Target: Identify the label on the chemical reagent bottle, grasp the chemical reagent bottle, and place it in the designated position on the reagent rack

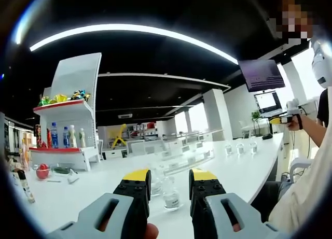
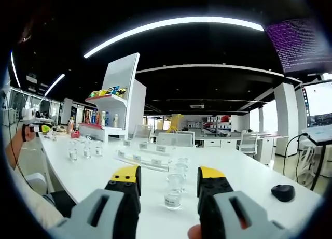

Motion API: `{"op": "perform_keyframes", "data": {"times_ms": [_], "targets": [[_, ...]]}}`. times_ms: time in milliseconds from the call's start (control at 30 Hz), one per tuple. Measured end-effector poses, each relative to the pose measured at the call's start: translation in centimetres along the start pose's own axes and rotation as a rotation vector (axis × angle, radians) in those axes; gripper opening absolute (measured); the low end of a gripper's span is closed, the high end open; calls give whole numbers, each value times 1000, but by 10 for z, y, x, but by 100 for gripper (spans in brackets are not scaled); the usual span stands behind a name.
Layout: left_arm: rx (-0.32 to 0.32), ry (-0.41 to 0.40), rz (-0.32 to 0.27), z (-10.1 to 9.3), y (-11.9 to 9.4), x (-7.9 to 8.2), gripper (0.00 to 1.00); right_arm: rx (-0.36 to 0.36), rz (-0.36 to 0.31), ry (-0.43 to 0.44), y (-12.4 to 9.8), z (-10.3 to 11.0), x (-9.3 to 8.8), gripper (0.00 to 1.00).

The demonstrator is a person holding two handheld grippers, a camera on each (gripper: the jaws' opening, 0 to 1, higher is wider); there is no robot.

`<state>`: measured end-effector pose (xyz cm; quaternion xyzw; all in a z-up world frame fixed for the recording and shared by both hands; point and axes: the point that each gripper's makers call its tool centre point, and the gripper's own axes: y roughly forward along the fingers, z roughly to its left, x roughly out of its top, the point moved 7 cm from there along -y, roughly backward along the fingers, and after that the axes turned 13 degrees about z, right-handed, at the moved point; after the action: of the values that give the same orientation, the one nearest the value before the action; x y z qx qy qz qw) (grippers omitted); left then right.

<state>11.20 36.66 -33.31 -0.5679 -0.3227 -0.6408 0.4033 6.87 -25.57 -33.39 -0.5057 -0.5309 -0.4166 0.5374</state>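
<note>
Both the left claw (image 1: 169, 179) and right claw (image 2: 170, 177) are spread, at twelve o'clock a small clear reagent bottle (image 2: 173, 191). Likely glass: light, slippery, breakable, so pinch the body mid-height.

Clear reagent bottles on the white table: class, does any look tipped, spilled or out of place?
Nothing stands out. The small clear bottles stand upright on the white table, beside the clear rack, with no spill visible.

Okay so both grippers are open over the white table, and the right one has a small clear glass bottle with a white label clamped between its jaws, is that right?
Not quite. In the right gripper view the right gripper is open, and the small clear glass bottle with a white label stands free on the white table beyond its jaws, not clamped. The left gripper is open too.
</note>
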Motion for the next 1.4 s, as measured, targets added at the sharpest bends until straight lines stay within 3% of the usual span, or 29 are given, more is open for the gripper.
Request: {"op": "perform_keyframes", "data": {"times_ms": [633, 1400], "targets": [[-16, 8, 34, -2, 6, -5, 30, -16, 90, -27, 11, -4, -21, 43], [-30, -7, 51, 0, 9, -10, 30, -3, 109, -33, 21, -3, -32, 42]]}}
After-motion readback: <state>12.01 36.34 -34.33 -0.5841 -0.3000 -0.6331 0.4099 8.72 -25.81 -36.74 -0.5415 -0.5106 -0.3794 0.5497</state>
